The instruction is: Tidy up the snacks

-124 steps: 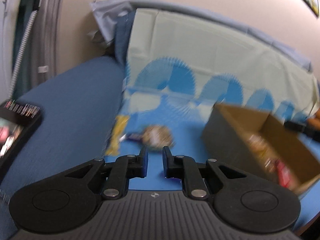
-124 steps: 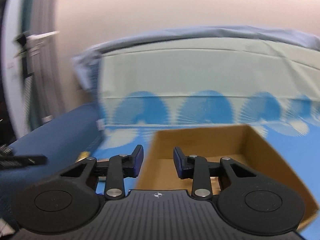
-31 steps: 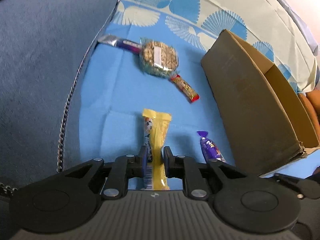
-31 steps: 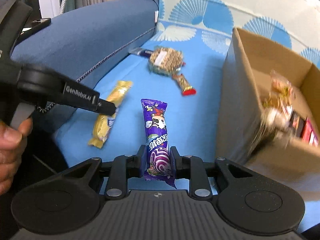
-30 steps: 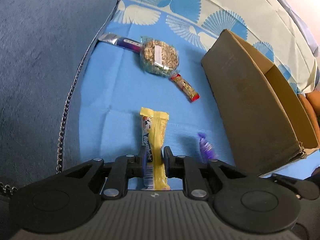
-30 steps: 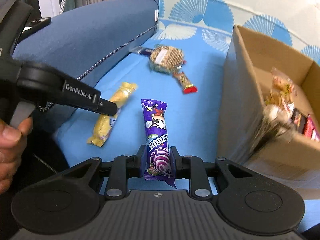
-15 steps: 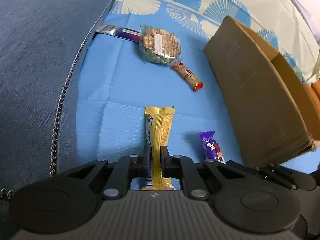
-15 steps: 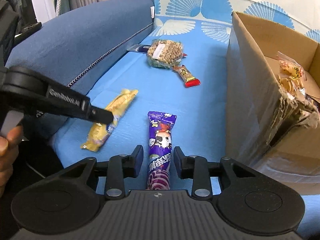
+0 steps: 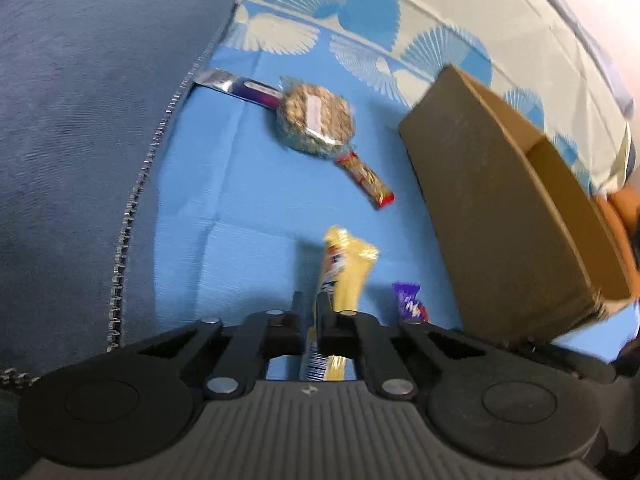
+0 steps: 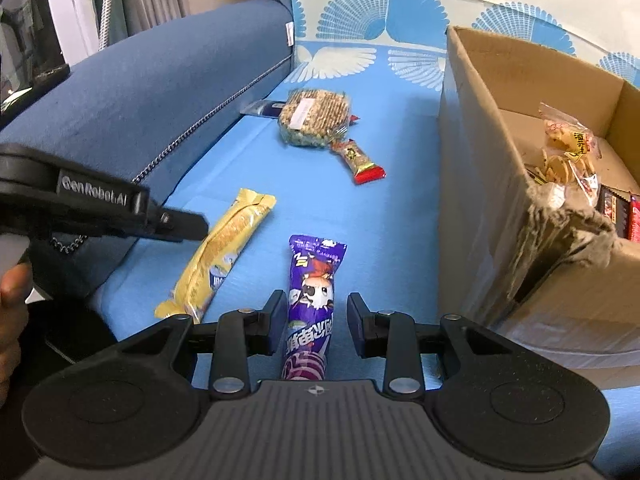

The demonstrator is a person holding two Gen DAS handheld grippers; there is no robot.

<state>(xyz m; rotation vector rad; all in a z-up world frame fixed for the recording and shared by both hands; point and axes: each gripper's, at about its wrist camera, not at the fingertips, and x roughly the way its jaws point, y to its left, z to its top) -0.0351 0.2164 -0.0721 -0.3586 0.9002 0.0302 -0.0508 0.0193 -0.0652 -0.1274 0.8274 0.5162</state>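
My left gripper (image 9: 310, 304) is shut on a yellow snack bar (image 9: 347, 270) and tilts its far end up off the blue cloth; it also shows in the right wrist view (image 10: 224, 248) with the left gripper's arm (image 10: 120, 208) over it. My right gripper (image 10: 316, 304) is open, its jaws on either side of a purple snack pack (image 10: 314, 284) that lies on the cloth. The pack's end shows in the left wrist view (image 9: 410, 304). An open cardboard box (image 10: 480, 168) (image 9: 500, 200) with several snacks inside stands to the right.
A round grain cake pack (image 10: 314, 118) (image 9: 316, 120), a small red-ended bar (image 10: 356, 158) (image 9: 366, 178) and a dark purple wrapper (image 10: 260, 109) (image 9: 240, 86) lie farther back on the cloth. The blue sofa arm (image 10: 140, 92) rises on the left.
My left gripper has closed on the yellow bar and raised its far end. My right gripper has opened around the purple pack, which now rests on the cloth.
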